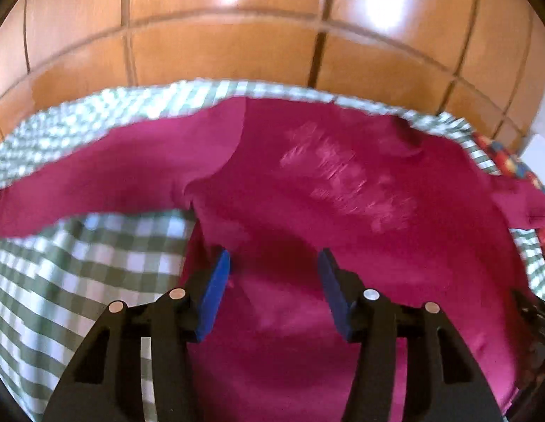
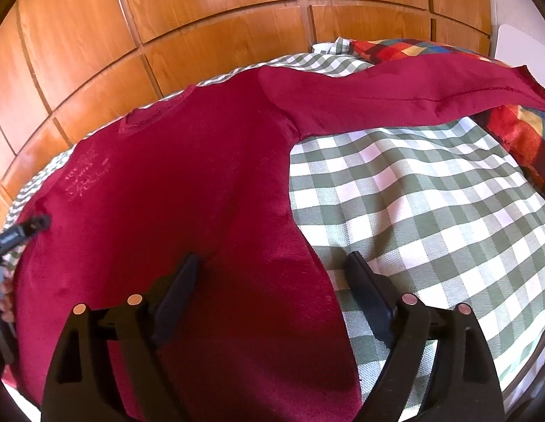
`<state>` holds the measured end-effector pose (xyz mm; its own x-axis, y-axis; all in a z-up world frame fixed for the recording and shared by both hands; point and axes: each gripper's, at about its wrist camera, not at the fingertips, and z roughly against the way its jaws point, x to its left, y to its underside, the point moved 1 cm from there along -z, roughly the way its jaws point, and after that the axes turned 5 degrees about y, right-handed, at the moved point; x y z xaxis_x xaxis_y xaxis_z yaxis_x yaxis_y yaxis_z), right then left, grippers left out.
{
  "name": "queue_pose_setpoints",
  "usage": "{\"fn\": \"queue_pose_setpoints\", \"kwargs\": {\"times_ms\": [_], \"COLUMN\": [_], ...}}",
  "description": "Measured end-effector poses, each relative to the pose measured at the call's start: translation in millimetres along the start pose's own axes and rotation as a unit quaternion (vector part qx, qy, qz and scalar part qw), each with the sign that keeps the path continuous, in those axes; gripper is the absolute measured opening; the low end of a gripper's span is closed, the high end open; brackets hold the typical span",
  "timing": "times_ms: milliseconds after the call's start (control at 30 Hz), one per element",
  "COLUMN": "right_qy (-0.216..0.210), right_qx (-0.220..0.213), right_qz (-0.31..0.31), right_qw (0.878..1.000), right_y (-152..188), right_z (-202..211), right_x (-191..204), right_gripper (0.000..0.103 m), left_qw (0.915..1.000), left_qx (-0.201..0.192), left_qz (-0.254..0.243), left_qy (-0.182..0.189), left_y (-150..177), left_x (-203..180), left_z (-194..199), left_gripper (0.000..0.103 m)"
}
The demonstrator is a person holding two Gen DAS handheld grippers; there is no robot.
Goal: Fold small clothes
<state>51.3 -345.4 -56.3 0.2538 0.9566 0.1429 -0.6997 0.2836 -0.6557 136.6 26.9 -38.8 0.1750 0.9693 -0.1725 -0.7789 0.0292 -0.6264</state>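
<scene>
1. Your dark red long-sleeved knit top [image 2: 174,190] lies spread flat on the green-and-white checked cloth [image 2: 430,211], one sleeve reaching onto the multicoloured patchwork cushion [image 2: 518,133]
2. Left gripper [image 1: 274,267]: jaws apart, over the top's body
3. Right gripper [image 2: 272,274]: jaws apart, straddling the top's side edge
</scene>
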Motion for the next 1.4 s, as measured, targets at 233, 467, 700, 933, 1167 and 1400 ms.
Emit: {"fn": "queue_pose_setpoints", "kwargs": {"times_ms": [233,467,700,933,1167,1400], "right_qy": [-0.023,-0.019,-0.016,-0.007,-0.023,0.049], "right_qx": [0.006,0.010,0.005,0.010,-0.011,-0.072], "right_qz": [0.006,0.009,0.015,0.024,-0.132,-0.293], "right_qw": [1.000,1.000,1.000,1.000,0.991,0.952], "right_y": [-0.9,-2.4,-3.6,-4.2,-32.8,-50.9], "right_z": [-4.0,-6.0,-7.8,-5.8,34.2,73.9], "right_x": [2.5,4.5,4.7,7.2,-70.5,-199.9], "right_gripper": [0.099,0.099,0.100,0.096,0.067,0.058], "left_qw": [0.9991,0.9985,0.9988,0.9988,0.9988,0.9988], "left_qx": [-0.007,-0.006,-0.002,-0.002,-0.001,-0.001], "left_qz": [-0.028,-0.028,-0.020,-0.021,-0.021,-0.022], "left_qy": [-0.031,-0.046,-0.044,-0.045,-0.045,-0.045], "left_y": [6.7,6.9,6.4,6.7,6.6,6.4], "left_x": [-13.7,-11.6,-9.1,-10.0,-10.6,-10.8], "left_z": [-9.9,-10.7,-14.7,-15.3,-15.7,-15.9], "left_gripper": [0.066,0.077,0.080,0.081,0.082,0.082]}}
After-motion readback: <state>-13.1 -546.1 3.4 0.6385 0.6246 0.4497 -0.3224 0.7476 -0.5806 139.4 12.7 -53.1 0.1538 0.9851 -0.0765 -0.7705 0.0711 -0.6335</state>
